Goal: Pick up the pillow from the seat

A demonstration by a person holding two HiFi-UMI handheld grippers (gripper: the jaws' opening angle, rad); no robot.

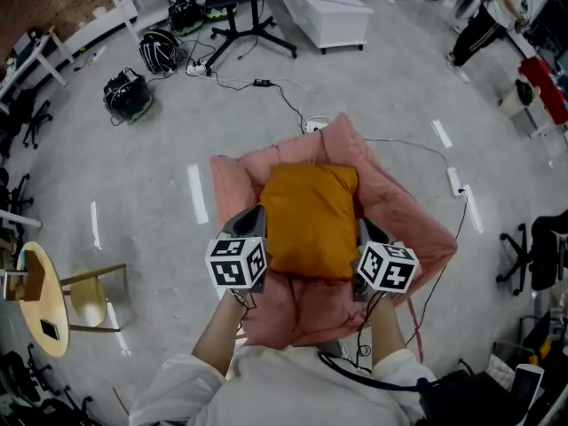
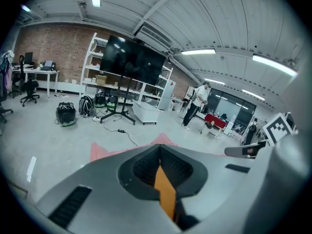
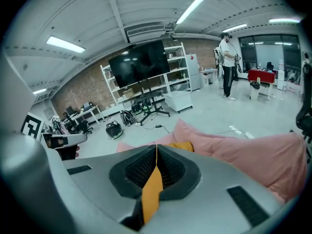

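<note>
An orange pillow (image 1: 311, 220) lies over a pink beanbag seat (image 1: 404, 211) in the head view. My left gripper (image 1: 251, 218) grips its left edge and my right gripper (image 1: 366, 235) grips its right edge. In the left gripper view the jaws (image 2: 160, 152) are shut with a strip of orange pillow fabric (image 2: 166, 191) pinched between them, and the pink seat (image 2: 105, 150) shows beyond. The right gripper view shows the same: its jaws (image 3: 156, 151) are shut on orange fabric (image 3: 151, 191), with a pillow corner (image 3: 183, 146) and the pink seat (image 3: 253, 155) ahead.
A white bench (image 1: 327, 11) and a screen stand (image 1: 250, 27) stand far ahead, with helmets and bags (image 1: 129, 94) on the floor at left. A cable (image 1: 286, 98) runs to the seat. A round wooden table (image 1: 44, 304) is at left, an office chair (image 1: 532, 256) at right. A person (image 1: 488, 16) stands far right.
</note>
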